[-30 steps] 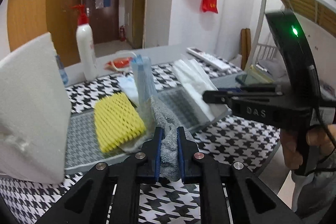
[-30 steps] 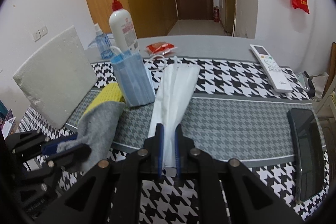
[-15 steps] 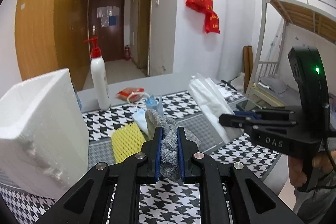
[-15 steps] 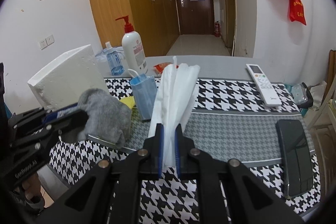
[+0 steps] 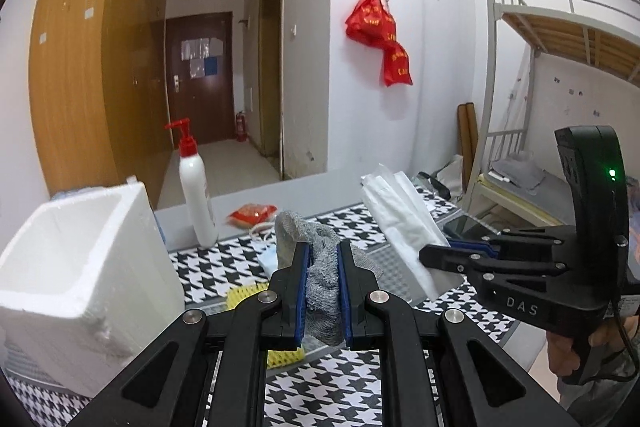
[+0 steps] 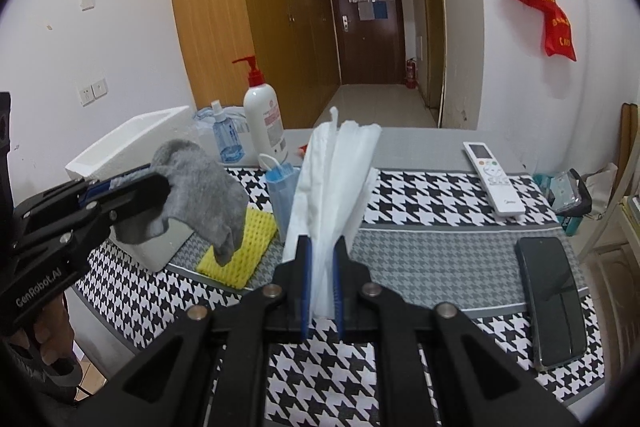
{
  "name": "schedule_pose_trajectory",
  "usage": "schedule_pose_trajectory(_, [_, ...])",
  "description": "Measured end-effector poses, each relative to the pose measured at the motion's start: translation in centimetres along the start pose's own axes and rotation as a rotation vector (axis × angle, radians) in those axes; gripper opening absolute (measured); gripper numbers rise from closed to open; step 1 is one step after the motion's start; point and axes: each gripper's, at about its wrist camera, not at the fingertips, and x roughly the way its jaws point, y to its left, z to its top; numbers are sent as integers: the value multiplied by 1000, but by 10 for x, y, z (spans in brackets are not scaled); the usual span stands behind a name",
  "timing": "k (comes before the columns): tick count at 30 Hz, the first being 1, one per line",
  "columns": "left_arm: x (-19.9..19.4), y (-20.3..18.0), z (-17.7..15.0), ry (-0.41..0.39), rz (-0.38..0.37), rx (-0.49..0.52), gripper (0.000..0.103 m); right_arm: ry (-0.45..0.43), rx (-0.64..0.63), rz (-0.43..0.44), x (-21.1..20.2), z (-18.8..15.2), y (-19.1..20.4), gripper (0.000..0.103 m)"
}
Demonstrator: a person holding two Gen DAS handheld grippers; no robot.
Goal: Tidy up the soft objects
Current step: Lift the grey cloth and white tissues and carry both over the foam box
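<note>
So the left gripper (image 5: 323, 269) clamped a limp grey sock (image 5: 320, 267) above the table (image 6: 420, 259); right gripper (image 6: 320, 267), marked "DAS", pinched white masks (image 6: 336, 179) upright; left read "GenRobot.AI".

1 sock (image 6: 200, 187) — 1 sponge (image 6: 244, 251) — 2 bottles (image 6: 266, 123) — 1 phone (image 6: 554, 299)

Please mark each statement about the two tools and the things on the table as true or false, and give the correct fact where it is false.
1. The left tool grips a grey sock. True.
2. The right tool is open and holds nothing. False: it is shut on a white tissue pack.
3. The yellow sponge lies on the table. True.
4. The sock lies inside the white foam box. False: it hangs in the air from the left tool.
5. The phone stands upright. False: it lies flat.
</note>
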Motion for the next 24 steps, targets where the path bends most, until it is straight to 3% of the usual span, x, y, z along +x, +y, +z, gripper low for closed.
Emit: schedule_pose_trajectory(24, [-36,31,13,-102,34,26,14,-112,-23,-32,-30,12,43,13])
